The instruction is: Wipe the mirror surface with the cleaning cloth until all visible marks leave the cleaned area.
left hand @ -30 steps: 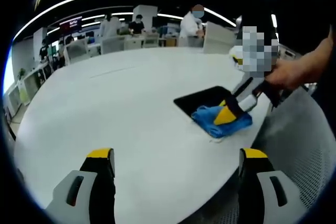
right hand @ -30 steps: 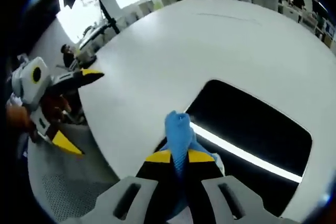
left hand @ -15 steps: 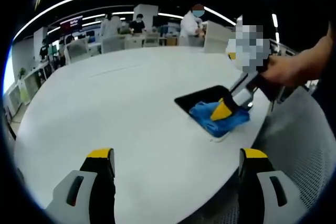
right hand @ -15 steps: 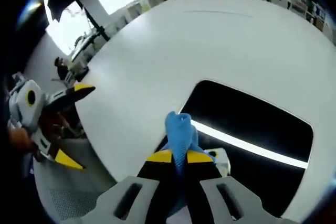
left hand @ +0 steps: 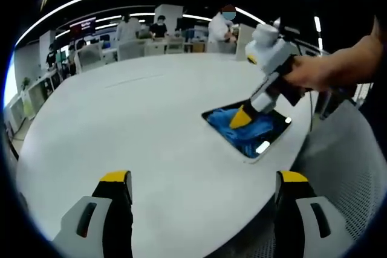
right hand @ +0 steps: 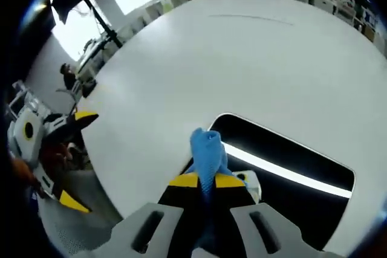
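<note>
Right tool [right hand: 205, 180] clamps blue cloth [right hand: 207, 149] on mirror [right hand: 290, 155]; left tool [left hand: 202, 184] wide open, no legible writing.

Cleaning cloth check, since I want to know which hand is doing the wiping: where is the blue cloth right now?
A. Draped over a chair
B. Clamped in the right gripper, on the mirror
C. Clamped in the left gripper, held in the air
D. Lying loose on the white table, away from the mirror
B: the right gripper is shut on the blue cloth, which lies on the dark mirror; the left gripper is open above the white table.
</note>
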Demonstrator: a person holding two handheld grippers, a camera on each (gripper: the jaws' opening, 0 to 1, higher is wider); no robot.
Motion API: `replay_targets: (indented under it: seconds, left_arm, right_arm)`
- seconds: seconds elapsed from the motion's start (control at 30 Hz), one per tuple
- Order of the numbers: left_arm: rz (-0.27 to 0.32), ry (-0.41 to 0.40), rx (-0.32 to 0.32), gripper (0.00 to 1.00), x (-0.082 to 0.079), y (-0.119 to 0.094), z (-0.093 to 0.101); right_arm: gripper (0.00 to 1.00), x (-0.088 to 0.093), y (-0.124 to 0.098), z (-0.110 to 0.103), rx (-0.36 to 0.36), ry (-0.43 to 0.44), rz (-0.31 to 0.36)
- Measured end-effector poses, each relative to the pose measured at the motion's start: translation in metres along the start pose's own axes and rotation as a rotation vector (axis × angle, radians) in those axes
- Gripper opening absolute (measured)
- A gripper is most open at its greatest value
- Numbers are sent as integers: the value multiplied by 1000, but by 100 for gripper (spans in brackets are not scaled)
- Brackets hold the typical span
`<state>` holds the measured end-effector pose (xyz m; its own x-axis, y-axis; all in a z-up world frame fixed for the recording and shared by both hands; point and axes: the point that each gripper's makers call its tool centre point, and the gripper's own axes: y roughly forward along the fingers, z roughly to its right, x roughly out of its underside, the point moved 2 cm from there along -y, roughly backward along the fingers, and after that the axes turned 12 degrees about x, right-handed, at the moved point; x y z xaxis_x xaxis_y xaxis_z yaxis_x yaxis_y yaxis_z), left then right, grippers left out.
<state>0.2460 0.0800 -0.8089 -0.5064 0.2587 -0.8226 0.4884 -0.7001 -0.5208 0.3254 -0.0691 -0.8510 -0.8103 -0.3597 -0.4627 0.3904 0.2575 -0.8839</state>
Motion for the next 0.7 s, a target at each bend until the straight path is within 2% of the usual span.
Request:
replay_targets:
  seconds: [0.53,0.67,0.7]
  left_arm:
    - [-2,0,0,98,1,0,-1]
    - [-2,-1,0,98,1,0,0]
    - [-3,0,0,98,0,0,0]
  right_arm:
    - [2,-34,17,15,31,10,18]
    - [2,-39,19,18,29,44,28]
    - [2,-41,20,19,27,89,33]
